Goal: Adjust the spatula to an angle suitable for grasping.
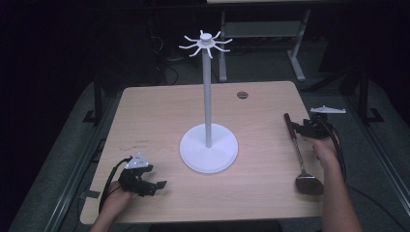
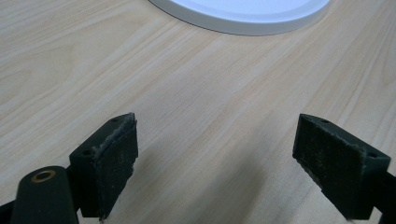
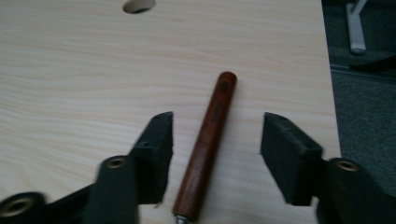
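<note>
While parted, the right gripper's [image 3: 215, 154] fingers [image 3: 156, 144] straddle the ladle handle [image 3: 208, 140].

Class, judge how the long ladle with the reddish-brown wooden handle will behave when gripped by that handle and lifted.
The reddish-brown wooden handle looks smooth and round, so it may slip or twist between the right gripper's open jaws. The metal bowl at the far end probably makes the ladle sag that way. It looks stiff.

One ladle [image 1: 302, 159], apparently, and one stand [image 1: 208, 126].
</note>
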`<state>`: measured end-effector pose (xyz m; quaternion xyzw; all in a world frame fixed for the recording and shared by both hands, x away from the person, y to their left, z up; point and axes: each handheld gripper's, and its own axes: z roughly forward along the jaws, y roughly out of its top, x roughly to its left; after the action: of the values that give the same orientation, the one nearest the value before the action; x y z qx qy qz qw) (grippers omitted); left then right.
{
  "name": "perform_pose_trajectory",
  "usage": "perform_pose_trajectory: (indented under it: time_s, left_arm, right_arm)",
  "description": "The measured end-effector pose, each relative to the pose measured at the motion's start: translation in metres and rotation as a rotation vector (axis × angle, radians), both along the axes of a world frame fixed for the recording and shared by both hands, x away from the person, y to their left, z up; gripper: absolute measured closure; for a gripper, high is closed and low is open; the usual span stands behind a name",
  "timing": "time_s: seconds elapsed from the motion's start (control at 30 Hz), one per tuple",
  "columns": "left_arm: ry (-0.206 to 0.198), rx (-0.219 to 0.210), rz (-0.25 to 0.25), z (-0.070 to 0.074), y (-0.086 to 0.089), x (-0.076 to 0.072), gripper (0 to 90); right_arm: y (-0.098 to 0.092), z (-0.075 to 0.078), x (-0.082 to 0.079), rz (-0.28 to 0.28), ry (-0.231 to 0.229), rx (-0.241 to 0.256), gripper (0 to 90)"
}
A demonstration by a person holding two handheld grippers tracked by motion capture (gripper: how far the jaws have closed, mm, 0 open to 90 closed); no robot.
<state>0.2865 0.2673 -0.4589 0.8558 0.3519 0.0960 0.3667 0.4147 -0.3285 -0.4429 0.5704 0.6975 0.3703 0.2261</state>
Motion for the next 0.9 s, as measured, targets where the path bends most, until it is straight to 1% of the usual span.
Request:
perform_pose_trajectory:
  time_s: [0.13,0.2,0.4,0.5,0.63,0.9]
  left_arm:
    - [0.004,-0.001,0.001,0.000,0.000,0.000,13.8]
    - [0.000,0.002,-0.002,0.000,0.000,0.000,13.8]
    - [0.003,0.003,-0.004,-0.001,0.000,0.000,13.9]
    - [0.005,0.003,-0.003,-0.001,0.000,0.000,13.9]
    - [0.004,0.001,-0.004,-0.001,0.000,0.000,13.9]
    - [0.006,0.005,-0.007,-0.001,0.000,0.001,13.9]
  right_arm:
    - [-0.002,-0.008,0.002,-0.001,0.023,-0.019,60.6]
    - [-0.002,-0.011,0.003,0.006,0.031,-0.026,67.6]
    - [-0.001,-0.016,0.004,0.017,0.053,-0.051,81.4]
    - [-0.002,-0.018,0.004,0.024,0.066,-0.055,85.8]
    - [-0.002,-0.020,0.004,0.034,0.079,-0.055,88.5]
    - [-0.001,-0.022,0.005,0.050,0.093,-0.055,89.5]
